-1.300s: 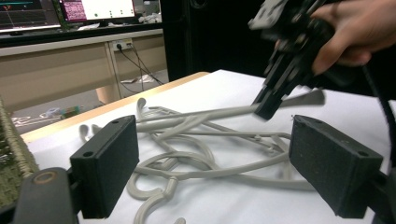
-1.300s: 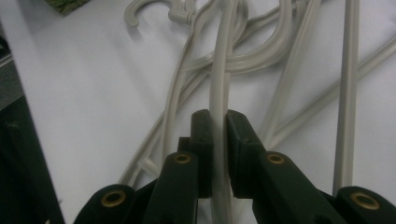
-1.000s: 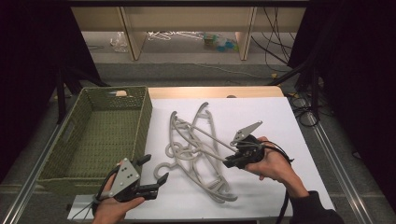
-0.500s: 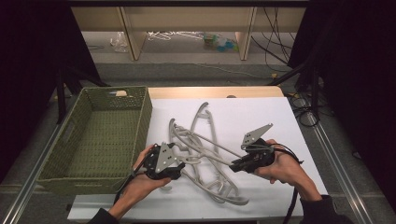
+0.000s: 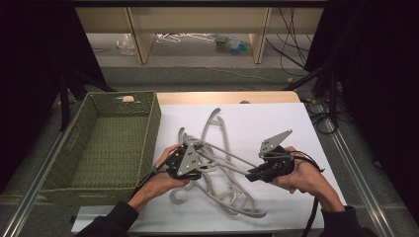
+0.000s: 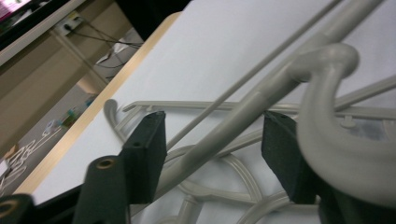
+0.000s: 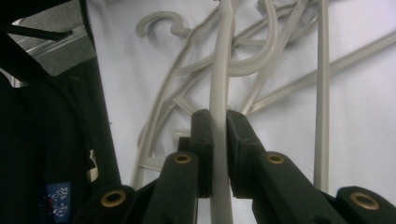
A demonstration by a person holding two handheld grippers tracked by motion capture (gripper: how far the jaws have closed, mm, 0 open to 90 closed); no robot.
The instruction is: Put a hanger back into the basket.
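Observation:
Several grey plastic hangers (image 5: 222,163) lie tangled on the white tabletop (image 5: 296,128). My left gripper (image 5: 197,160) sits over the left side of the pile. In the left gripper view, a hanger arm (image 6: 243,107) runs between its two pads (image 6: 149,149), and a hook (image 6: 327,112) curves in front of the right one. The jaws have just been closing, with a gap still beside the arm. My right gripper (image 5: 251,174) is shut on another hanger's thin bar (image 7: 219,70), its pads (image 7: 203,135) pinching it from both sides.
A green woven basket (image 5: 148,128) stands at the left of the table with nothing in it. The table's wooden back edge (image 5: 222,97) lies beyond the hangers. Cables (image 5: 321,113) hang off the right side, and a metal rail (image 5: 356,168) runs along it.
My left gripper has come in from the table's front left corner, moving right onto the hanger pile, and its jaws have narrowed. The right hand has stayed where it was.

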